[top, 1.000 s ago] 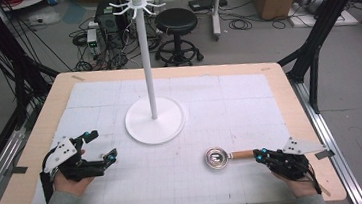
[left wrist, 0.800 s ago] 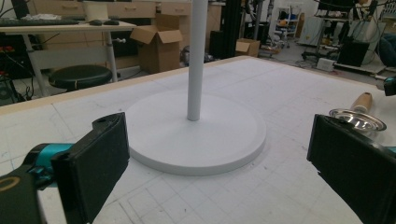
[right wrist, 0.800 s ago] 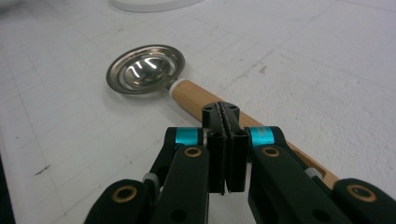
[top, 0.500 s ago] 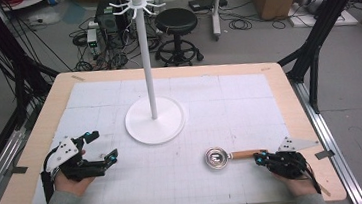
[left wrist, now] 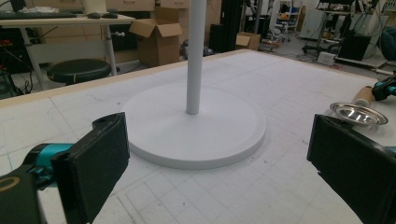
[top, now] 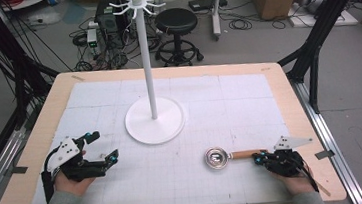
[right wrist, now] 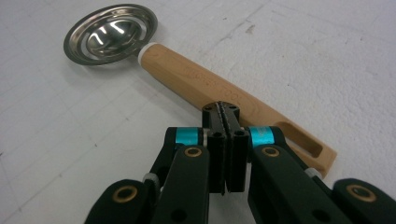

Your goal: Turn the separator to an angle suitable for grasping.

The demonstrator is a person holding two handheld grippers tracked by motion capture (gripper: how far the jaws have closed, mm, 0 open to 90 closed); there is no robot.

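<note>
Altogether one strainer (top: 218, 157), one white stand (top: 154, 119), two claws

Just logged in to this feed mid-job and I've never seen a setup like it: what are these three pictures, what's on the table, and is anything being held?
No robot here: a person holds a two-jaw hand tool in each hand. The high view looks down on the table from above the person's side. The other two pictures come from cameras riding on each tool, looking along its black jaws.

On the white gridded mat stands a white stand, a tall pole on a round base with hooks at the top. Near it lies a small metal strainer with a wooden handle.

The left gripper rests near the table's left edge with its jaws wide apart, holding nothing. The right gripper has its jaws pressed together, tips right at the wooden handle. They don't appear to clamp it; the strainer lies flat.
</note>
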